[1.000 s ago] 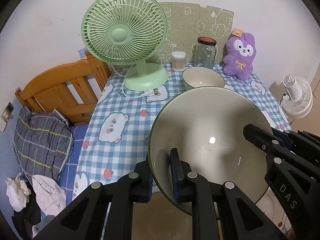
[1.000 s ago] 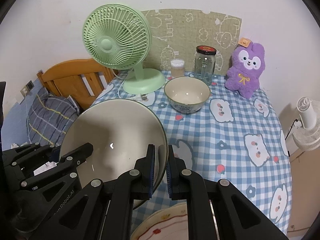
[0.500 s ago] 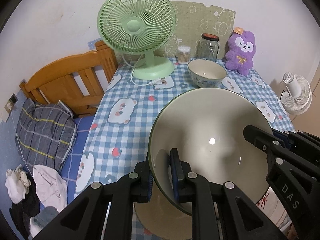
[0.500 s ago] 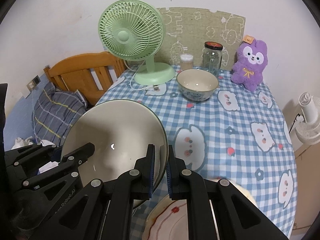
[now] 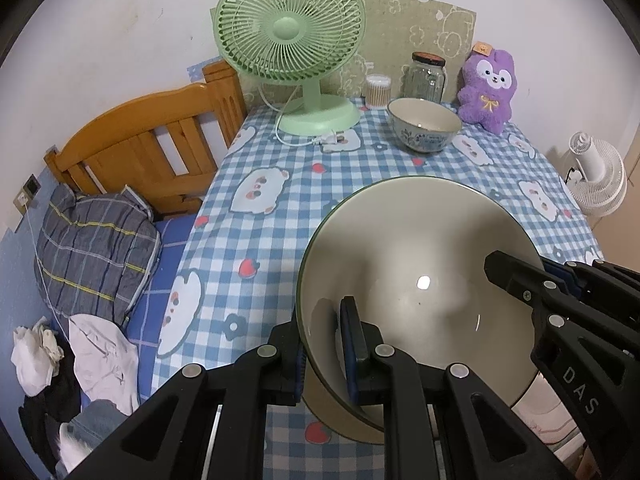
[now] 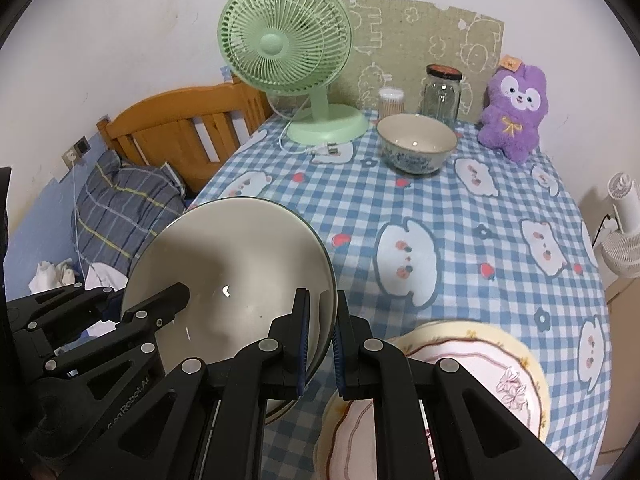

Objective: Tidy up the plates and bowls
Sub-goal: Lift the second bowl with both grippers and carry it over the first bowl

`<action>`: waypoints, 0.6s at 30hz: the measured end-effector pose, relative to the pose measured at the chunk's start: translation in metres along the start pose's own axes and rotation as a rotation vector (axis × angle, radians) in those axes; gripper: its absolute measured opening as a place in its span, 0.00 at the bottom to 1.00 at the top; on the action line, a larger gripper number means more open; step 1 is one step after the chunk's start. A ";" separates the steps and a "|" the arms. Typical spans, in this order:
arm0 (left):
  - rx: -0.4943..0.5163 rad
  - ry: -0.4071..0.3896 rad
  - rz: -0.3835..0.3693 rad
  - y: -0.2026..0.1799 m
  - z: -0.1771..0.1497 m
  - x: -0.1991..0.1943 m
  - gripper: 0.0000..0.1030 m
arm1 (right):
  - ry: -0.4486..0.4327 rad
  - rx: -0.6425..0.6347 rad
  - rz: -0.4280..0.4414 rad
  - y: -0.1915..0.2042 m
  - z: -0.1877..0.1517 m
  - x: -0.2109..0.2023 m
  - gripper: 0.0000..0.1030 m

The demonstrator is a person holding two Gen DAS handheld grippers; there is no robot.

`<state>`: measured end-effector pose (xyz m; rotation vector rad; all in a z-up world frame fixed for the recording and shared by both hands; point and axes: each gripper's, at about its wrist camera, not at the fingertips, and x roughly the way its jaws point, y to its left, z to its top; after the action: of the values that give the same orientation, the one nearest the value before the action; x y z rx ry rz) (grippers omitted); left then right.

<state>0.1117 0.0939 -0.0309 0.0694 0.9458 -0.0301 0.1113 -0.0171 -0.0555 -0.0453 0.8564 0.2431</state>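
The large cream bowl (image 5: 416, 280) with a thin dark green rim is held up over the near part of the table (image 6: 460, 208), between the two tongs and tilted, so that its empty inside faces both cameras. The left gripper (image 5: 322, 350) is closed narrow on the bowl's rim at its left side, one finger inside the bowl and the other outside against the wall. The right gripper (image 6: 320, 336) is closed in the same way on the opposite side of the rim, with the wall pinched between its blue pads (image 6: 301, 344). In the left wrist view the right gripper reaches in from the right edge and its finger lies on the inner wall. Below and just right of the bowl, in the right wrist view, a cream plate (image 6: 472, 364) with pink line and flower print lies on the blue checked cloth, partly hidden by the gripper. At the far side of the table stands a small bowl (image 6: 416, 144) with blue pattern outside; its inside looks empty. Behind it are a glass jar (image 6: 442, 92) with dark lid, which seems empty, and a small clear tub of cotton swabs (image 6: 391, 102). A green fan (image 6: 288, 52) stands left of these, and a purple plush toy (image 6: 514, 108) right.
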 end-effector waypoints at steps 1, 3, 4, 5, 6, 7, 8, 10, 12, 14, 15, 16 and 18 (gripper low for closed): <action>0.001 0.004 -0.002 0.000 -0.002 0.002 0.12 | 0.007 0.003 0.000 0.000 -0.002 0.002 0.12; 0.004 0.012 -0.008 0.001 -0.005 0.005 0.12 | 0.016 0.005 -0.002 0.000 -0.005 0.005 0.12; 0.005 0.014 -0.010 0.002 -0.006 0.006 0.12 | 0.021 0.006 -0.003 0.001 -0.007 0.007 0.12; 0.007 0.018 -0.013 0.002 -0.008 0.008 0.13 | 0.026 0.005 -0.005 0.001 -0.008 0.009 0.12; 0.009 0.021 -0.015 0.002 -0.009 0.009 0.13 | 0.029 0.004 -0.008 0.002 -0.009 0.010 0.12; 0.012 0.024 -0.015 0.003 -0.011 0.011 0.13 | 0.033 0.001 -0.009 0.003 -0.010 0.011 0.12; 0.013 0.030 -0.016 0.003 -0.012 0.013 0.13 | 0.036 0.000 -0.010 0.004 -0.011 0.012 0.12; 0.013 0.040 -0.018 0.005 -0.015 0.016 0.13 | 0.045 0.000 -0.008 0.005 -0.013 0.015 0.12; 0.013 0.044 -0.017 0.006 -0.017 0.018 0.13 | 0.053 -0.001 -0.008 0.006 -0.015 0.017 0.12; 0.015 0.044 -0.014 0.007 -0.019 0.018 0.13 | 0.060 -0.002 -0.009 0.008 -0.016 0.020 0.12; 0.016 0.041 -0.013 0.007 -0.020 0.018 0.13 | 0.064 -0.001 -0.010 0.008 -0.017 0.021 0.12; 0.018 0.039 -0.012 0.007 -0.021 0.018 0.13 | 0.066 -0.002 -0.010 0.009 -0.017 0.022 0.12; 0.021 0.034 -0.007 0.007 -0.021 0.018 0.13 | 0.072 0.001 -0.009 0.009 -0.018 0.024 0.12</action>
<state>0.1055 0.1026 -0.0576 0.0865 0.9798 -0.0460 0.1109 -0.0064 -0.0849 -0.0575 0.9274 0.2335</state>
